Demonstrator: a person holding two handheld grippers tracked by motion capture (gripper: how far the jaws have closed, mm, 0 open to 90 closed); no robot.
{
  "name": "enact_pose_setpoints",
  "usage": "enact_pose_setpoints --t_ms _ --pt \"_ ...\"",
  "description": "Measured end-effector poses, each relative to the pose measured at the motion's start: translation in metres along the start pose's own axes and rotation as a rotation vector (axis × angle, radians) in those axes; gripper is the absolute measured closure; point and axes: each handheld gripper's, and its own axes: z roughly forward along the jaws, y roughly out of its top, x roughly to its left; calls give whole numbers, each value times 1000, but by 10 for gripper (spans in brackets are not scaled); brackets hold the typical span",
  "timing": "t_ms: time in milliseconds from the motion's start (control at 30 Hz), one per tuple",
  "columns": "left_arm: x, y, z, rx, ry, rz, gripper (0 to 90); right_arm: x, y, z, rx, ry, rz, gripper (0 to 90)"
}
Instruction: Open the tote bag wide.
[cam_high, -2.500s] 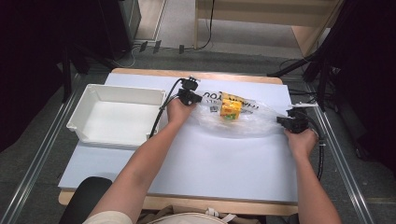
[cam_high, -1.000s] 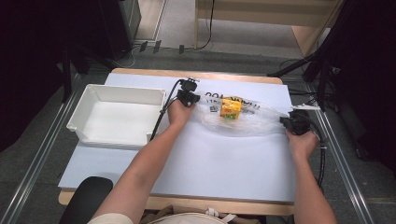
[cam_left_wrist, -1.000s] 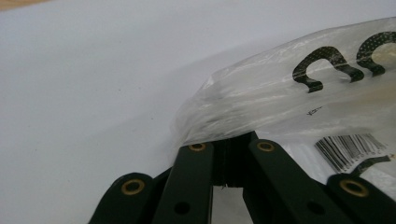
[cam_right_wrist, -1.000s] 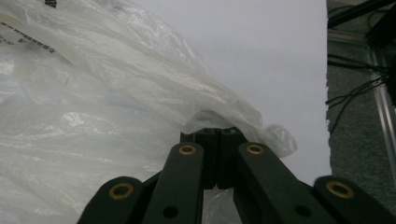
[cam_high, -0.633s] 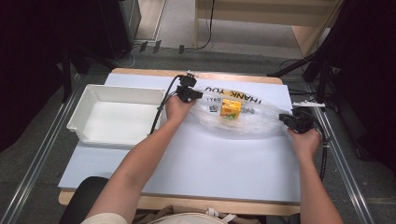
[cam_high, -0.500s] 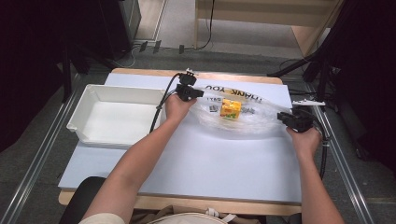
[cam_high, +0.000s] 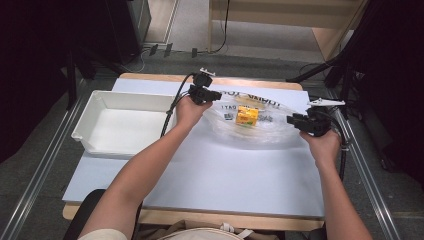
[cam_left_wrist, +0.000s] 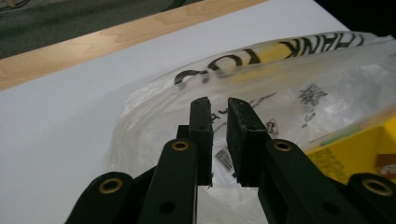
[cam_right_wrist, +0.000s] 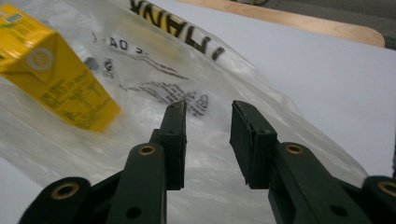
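A clear plastic bag (cam_high: 260, 134) printed with black letters lies on the white table, with a yellow carton (cam_high: 246, 115) inside it. My left gripper (cam_high: 218, 95) hovers at the bag's left end. Its jaws have just been opening and stand a narrow gap apart (cam_left_wrist: 219, 107), with the bag (cam_left_wrist: 299, 70) beyond them and nothing pinched. My right gripper (cam_high: 290, 120) hovers at the bag's right end. Its jaws have also just been opening and stand wider apart (cam_right_wrist: 208, 109) over the bag (cam_right_wrist: 154, 70), gripping nothing. The carton (cam_right_wrist: 51, 79) lies left of these jaws.
A white tray (cam_high: 125, 96) sits on the left of the table, beside my left forearm. The white table sheet (cam_high: 225, 175) stretches bare toward the near edge. Wooden table edging (cam_high: 260, 82) runs behind the bag, with dark floor and stands past it.
Both grippers have risen from the bag's ends and their jaws have parted, letting the bag go. The bag has slackened onto the table.
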Motion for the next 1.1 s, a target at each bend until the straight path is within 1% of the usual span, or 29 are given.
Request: enact_pose_setpoints --t_ms 33,100,133,167,200,300,333,367,400,433,467,500,600,633,667,700,767,833,933,967,1000,1033,1100 --pt "-4 5 -5 -6 -13 3 808 5 5 -2 -2 16 -11 698" --pt "-8 8 -11 -20 -18 9 808 9 11 -4 -2 31 -31 726" --pt "-9 11 -14 -14 -19 16 809 11 14 -5 -8 37 -38 751" --pt "-9 11 -14 -14 -19 16 810 11 14 -5 -8 37 -38 751" --pt "-13 15 -19 -11 -19 30 810 16 21 -7 -10 51 -53 795" --pt "-20 20 -28 -25 -16 49 811 23 31 -6 -16 74 -76 868" --pt "-22 21 -30 -29 -22 56 814 24 34 -4 -12 82 -81 891" --pt "-25 22 -32 -23 -30 65 824 27 37 -2 -11 88 -88 900" --pt "-25 22 -32 -23 -30 65 838 28 40 0 -16 89 -99 900" --pt "-31 22 -34 -3 -47 74 853 29 43 3 -14 95 -103 900" --pt "-31 22 -34 -3 -47 74 864 29 43 3 -14 95 -103 900" --pt "-34 21 -33 8 -53 77 864 30 46 7 -9 98 -109 900" --pt "-42 12 -29 14 -71 69 889 31 55 22 -8 104 -124 900" --pt "-45 6 -25 23 -79 64 892 31 60 33 -6 103 -132 900" --pt "-45 6 -25 23 -79 64 892 30 62 38 -2 108 -128 900" --pt "-47 -3 -19 39 -85 55 893 30 64 44 1 115 -125 900" --pt "-49 -12 -13 46 -95 36 893 29 66 55 8 117 -131 900" --pt "-50 -22 -8 55 -101 30 894 27 66 67 14 116 -126 900" --pt "-52 -35 -3 52 -115 8 895 25 62 83 45 112 -115 900" --pt "-53 -39 -1 58 -112 6 895 24 60 87 56 112 -102 900" --pt "-53 -39 -1 58 -112 6 895 24 60 87 56 112 -102 900" --pt "-54 -48 1 61 -106 12 895 22 56 95 70 109 -96 900" --pt "-55 -56 4 71 -108 13 895 20 52 102 88 99 -90 900"
